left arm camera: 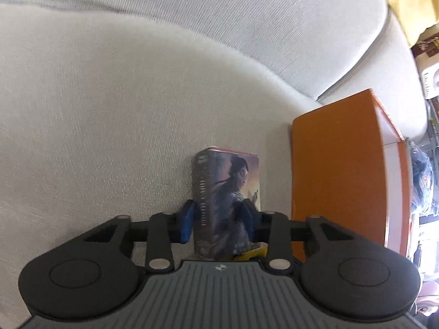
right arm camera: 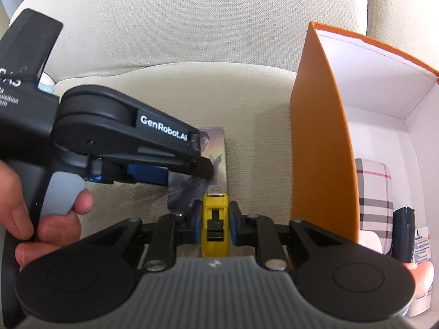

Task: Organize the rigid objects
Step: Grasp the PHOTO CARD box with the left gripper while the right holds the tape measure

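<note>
A small box with a painted figure on its cover [left arm camera: 227, 192] stands upright on the beige sofa seat [left arm camera: 109, 115]. My left gripper [left arm camera: 219, 216] straddles its lower part, and both blue pads [left arm camera: 187, 226] press on its sides. In the right wrist view the left gripper [right arm camera: 189, 171] reaches in from the left over the same box [right arm camera: 216, 148], with a person's hand [right arm camera: 55, 219] on its handle. My right gripper [right arm camera: 214, 219] is shut on a yellow tape measure [right arm camera: 215, 224], held just in front of the box. A sliver of the tape measure [left arm camera: 251, 256] shows in the left wrist view.
An open orange cardboard box [right arm camera: 318, 137] with a white inside stands on the seat to the right; its orange wall [left arm camera: 334, 178] is close to the picture box. Inside it lie a plaid case [right arm camera: 374, 192] and a dark bottle [right arm camera: 403, 233]. The sofa backrest [right arm camera: 192, 27] rises behind.
</note>
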Tool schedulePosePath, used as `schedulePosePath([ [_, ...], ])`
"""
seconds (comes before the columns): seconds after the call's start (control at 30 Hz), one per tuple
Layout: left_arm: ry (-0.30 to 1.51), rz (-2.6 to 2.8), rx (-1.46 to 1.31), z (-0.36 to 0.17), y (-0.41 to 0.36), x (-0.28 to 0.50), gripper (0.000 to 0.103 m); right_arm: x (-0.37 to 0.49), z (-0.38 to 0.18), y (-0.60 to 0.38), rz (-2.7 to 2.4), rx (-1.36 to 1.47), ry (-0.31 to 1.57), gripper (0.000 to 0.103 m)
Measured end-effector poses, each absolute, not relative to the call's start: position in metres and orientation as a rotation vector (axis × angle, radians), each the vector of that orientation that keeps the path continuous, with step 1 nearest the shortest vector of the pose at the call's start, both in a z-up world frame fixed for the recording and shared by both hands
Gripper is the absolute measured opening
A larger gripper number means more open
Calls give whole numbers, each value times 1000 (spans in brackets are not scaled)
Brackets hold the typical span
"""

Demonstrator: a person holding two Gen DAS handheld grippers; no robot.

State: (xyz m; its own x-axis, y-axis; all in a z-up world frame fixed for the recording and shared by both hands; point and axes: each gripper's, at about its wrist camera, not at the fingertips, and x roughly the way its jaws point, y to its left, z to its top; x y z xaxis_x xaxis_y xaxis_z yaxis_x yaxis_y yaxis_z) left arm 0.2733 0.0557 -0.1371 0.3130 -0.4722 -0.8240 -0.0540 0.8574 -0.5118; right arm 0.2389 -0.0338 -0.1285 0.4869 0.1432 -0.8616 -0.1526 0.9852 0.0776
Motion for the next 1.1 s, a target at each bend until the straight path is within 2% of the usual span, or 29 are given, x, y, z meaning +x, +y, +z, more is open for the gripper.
schedulePosePath([
  [0.07,1230,-302,-495,-128,62,271,27,238,-126,-36,183,4,1042,20],
  [0.1,1232,-283,-427,-121,63,269,2,238,-126,-37,183,7,1039,20],
  [0.17,1212,-271,-287,-106,70,265,0,239,-124,-40,186,23,1034,20],
  [0.3,1240,-315,-279,-96,85,261,0,242,-118,-43,204,69,1027,20],
  [0.37,1233,-312,-332,-100,86,264,11,244,-118,-41,184,61,1021,20],
  [0.4,1237,-318,-376,-106,86,267,30,243,-117,-38,165,33,1002,20],
  [0.43,1236,-317,-425,-115,80,274,41,237,-113,-33,150,-3,981,20],
  [0.6,1270,-274,-492,-139,71,279,46,243,-107,-36,105,-70,941,20],
  [0.67,1263,-271,-522,-147,69,281,57,249,-108,-39,96,-73,941,20],
  [0.73,1254,-271,-531,-150,66,282,63,251,-109,-39,111,-61,951,20],
  [1.0,1208,-292,-566,-159,53,287,63,254,-114,-44,127,-73,962,20],
  [1.07,1205,-285,-553,-154,54,285,57,255,-115,-47,128,-73,964,20],
  [1.1,1200,-284,-551,-151,56,284,50,256,-113,-46,128,-73,965,20],
])
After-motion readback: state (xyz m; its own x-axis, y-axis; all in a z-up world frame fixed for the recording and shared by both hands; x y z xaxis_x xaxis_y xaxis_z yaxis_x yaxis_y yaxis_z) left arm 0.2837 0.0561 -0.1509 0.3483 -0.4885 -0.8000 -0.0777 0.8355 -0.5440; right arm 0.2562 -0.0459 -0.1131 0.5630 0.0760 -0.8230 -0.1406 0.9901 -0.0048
